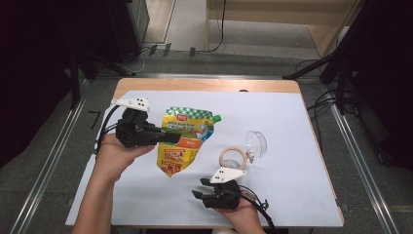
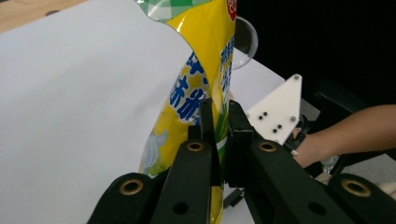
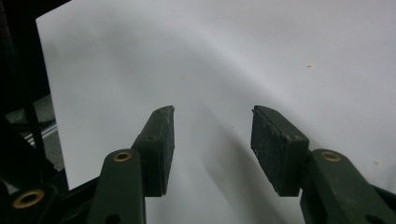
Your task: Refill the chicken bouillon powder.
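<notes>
A yellow stand-up pouch [image 1: 187, 146] with a green chequered top and a green spout cap [image 1: 216, 118] is lifted off the white sheet. My left gripper [image 1: 174, 137] is shut on its left edge at mid-height. In the left gripper view the two black jaws [image 2: 219, 126] pinch the pouch [image 2: 201, 70] flat between them. My right gripper [image 1: 199, 187] rests near the front edge of the table and points left, open with nothing between its fingers. In the right gripper view its jaws [image 3: 212, 135] stand apart over the bare white sheet [image 3: 233, 56].
A clear glass jar [image 1: 256, 143] lies on its side right of the pouch, with a pale ring-shaped lid [image 1: 232, 158] in front of it. The white sheet [image 1: 292, 122] covers most of the wooden table. Dark floor, cables and stands surround the table.
</notes>
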The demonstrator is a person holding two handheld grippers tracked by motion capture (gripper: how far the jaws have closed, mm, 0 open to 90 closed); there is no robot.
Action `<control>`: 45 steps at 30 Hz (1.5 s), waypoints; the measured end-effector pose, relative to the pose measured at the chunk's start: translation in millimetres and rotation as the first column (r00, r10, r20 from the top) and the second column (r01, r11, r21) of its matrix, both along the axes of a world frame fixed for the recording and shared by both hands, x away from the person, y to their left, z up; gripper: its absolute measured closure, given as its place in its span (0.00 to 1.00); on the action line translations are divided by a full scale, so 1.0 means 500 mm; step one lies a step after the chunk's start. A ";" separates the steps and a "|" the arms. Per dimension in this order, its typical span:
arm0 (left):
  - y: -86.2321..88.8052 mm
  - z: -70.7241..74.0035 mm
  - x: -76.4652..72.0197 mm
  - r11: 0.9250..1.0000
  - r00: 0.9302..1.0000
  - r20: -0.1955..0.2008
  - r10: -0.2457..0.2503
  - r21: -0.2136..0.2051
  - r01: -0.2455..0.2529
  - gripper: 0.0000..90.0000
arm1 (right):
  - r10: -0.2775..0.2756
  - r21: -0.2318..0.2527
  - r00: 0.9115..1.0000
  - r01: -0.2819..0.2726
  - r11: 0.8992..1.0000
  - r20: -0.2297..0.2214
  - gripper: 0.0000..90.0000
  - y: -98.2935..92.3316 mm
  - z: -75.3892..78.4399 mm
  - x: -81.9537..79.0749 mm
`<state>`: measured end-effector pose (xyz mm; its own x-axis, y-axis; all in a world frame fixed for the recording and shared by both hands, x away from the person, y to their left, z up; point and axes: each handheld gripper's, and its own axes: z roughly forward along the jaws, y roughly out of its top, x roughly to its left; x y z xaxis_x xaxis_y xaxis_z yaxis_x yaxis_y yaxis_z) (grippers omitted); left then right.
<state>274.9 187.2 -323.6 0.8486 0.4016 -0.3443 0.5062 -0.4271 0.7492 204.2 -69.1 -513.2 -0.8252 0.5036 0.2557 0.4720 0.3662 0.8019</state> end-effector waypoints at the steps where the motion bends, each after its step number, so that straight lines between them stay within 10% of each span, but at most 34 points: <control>1: -0.005 0.002 -0.006 1.000 1.000 0.000 -0.013 0.001 0.013 1.00 | -0.003 0.001 1.000 0.003 1.000 0.000 0.58 0.000 0.000 0.001; 17: -0.092 -0.021 -0.036 0.992 0.990 -0.056 -0.127 0.001 0.127 1.00 | -0.110 0.029 0.990 0.108 0.994 0.084 0.77 -0.010 0.007 0.011; 32: -0.079 -0.035 -0.026 0.996 0.987 -0.137 -0.079 -0.058 0.072 1.00 | -0.111 0.066 0.983 0.102 0.993 0.144 0.77 -0.008 0.003 0.008; 36: -0.087 -0.036 -0.027 1.000 0.994 -0.103 -0.022 0.008 0.023 0.99 | -0.075 0.019 0.981 0.073 0.997 0.178 0.80 0.004 0.006 -0.004; 45: -0.090 -0.036 -0.027 1.000 0.997 -0.072 0.002 0.001 -0.002 0.97 | -0.007 -0.010 0.979 0.009 1.000 0.202 0.78 0.030 0.024 -0.031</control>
<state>261.2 142.3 -341.6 0.8206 0.4040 -0.4042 0.5599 -0.4269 0.7101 188.8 -54.0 -501.2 -0.8550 0.5126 0.0791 0.3042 0.3722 0.8769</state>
